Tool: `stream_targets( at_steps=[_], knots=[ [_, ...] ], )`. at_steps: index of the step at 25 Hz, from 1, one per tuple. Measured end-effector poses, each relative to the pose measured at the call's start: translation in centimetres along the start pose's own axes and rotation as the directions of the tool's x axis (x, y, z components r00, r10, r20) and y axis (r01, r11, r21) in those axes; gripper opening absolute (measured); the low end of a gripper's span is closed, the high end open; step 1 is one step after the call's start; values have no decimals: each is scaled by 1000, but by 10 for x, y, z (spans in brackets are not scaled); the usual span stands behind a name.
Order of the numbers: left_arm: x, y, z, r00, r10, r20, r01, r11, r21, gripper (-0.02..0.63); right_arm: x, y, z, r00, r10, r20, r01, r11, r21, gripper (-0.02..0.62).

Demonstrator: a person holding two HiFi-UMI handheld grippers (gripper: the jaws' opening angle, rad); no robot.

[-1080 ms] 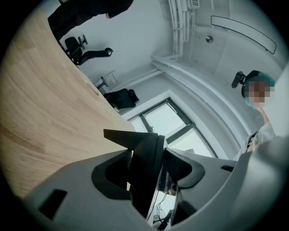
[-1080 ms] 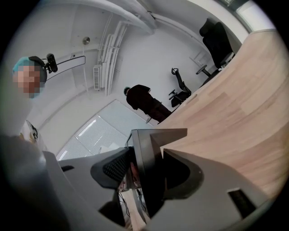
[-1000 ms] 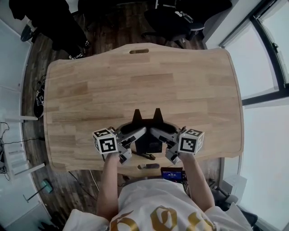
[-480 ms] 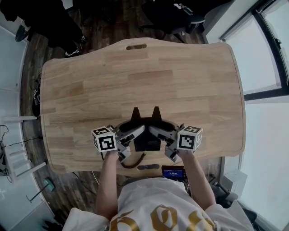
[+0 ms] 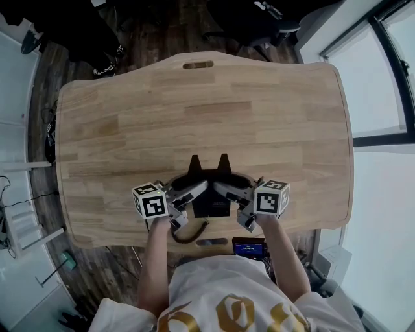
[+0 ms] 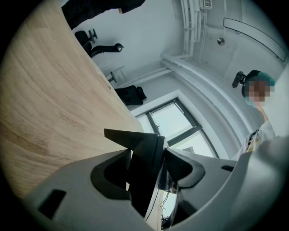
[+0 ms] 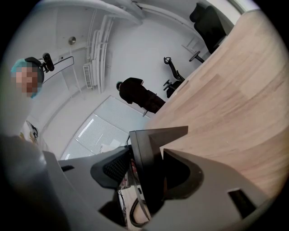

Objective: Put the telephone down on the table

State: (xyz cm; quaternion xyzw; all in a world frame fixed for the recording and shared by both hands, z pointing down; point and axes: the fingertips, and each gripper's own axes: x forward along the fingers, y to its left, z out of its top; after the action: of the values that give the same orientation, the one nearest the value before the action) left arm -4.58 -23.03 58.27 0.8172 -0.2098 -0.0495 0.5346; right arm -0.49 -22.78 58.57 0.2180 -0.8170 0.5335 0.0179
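A black telephone with two pointed feet toward the far side hangs low over the near edge of the wooden table. My left gripper is shut on its left side and my right gripper is shut on its right side. In the left gripper view the telephone fills the gap between the grey jaws of the left gripper. The right gripper view shows the telephone clamped the same way in the right gripper. A coiled black cord curls below the phone at the table's edge.
The table has a handle slot at its far edge. Black office chairs stand beyond it on the dark wood floor. A small device with a lit screen sits at the person's waist. Windows run along the right.
Both grippers have sunk a little toward the table with the telephone held between them. The cord, straighter before, now curls at the table's near edge.
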Motion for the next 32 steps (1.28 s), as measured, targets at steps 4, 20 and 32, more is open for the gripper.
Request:
stream_targets(
  at_steps=[4,20,32],
  knots=[
    [1,6,1,1000,6,5,-6,1000,-3,225,3,-5,0,1000,4,-9,-3,1000,10,227],
    [4,22,2,999,38,14,-38,999,-35,224,12,-21,1,999,14,-31,-13,999,43,225],
    [8,36,4,997,72,13,-70,993,-91,224,17,-33,4,999,-3,-37,6,997,79,224]
  ],
)
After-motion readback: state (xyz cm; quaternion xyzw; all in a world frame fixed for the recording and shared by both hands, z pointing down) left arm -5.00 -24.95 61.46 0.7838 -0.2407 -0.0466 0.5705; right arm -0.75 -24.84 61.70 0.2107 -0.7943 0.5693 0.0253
